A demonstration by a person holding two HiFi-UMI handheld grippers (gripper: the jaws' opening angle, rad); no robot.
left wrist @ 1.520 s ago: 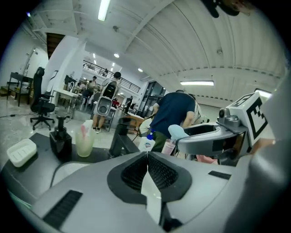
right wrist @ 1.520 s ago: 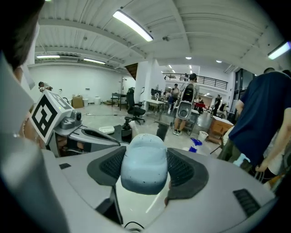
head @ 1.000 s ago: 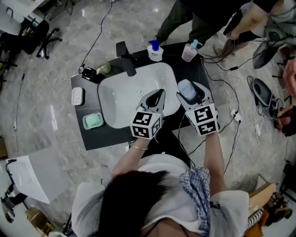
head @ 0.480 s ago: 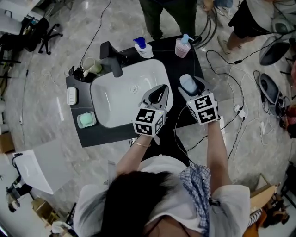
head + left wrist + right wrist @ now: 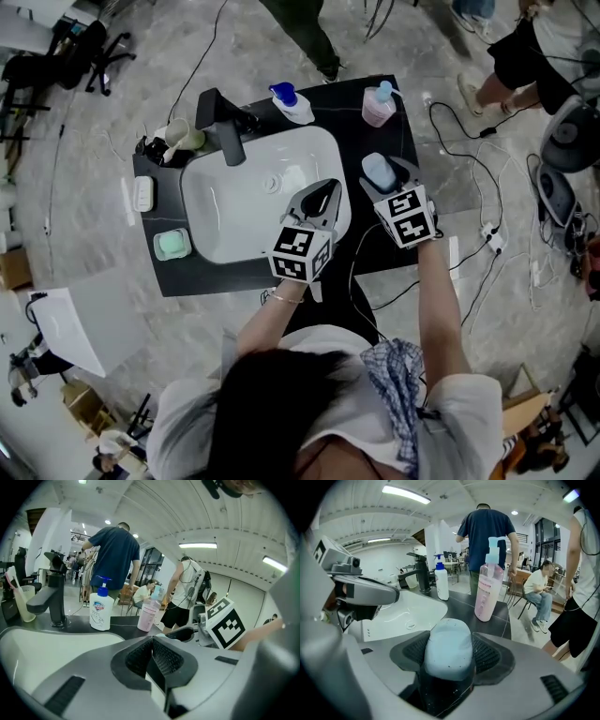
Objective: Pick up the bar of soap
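The bar of soap [image 5: 449, 648], pale blue and rounded, sits clamped between the two ribbed pads of the right tool [image 5: 386, 178], which is held over the dark worktop [image 5: 202, 275] just right of the sink [image 5: 234, 197]. The soap's upper end sticks out past the pads. Its lower end drops into the dark gap between the jaws and cannot be made out. In the head view one jaw covers part of its side. The left tool [image 5: 152, 653] hangs over the sink's front right part, its pads pressed together with nothing between them, and its body blocks that corner of the basin from above. Behind the sink stands a black tap [image 5: 217, 117], with a white pump bottle [image 5: 292, 105] just right of it and a pink bottle [image 5: 378, 106] at the sink's far right corner. A cup [image 5: 178, 138] stands at the sink's far left corner, its contents too small to tell. A green dish [image 5: 173, 246] lies to the left of the sink, and whether anything lies in it is unclear. Other people beyond the sink are cut off at the frame edge in the head view, showing only legs.
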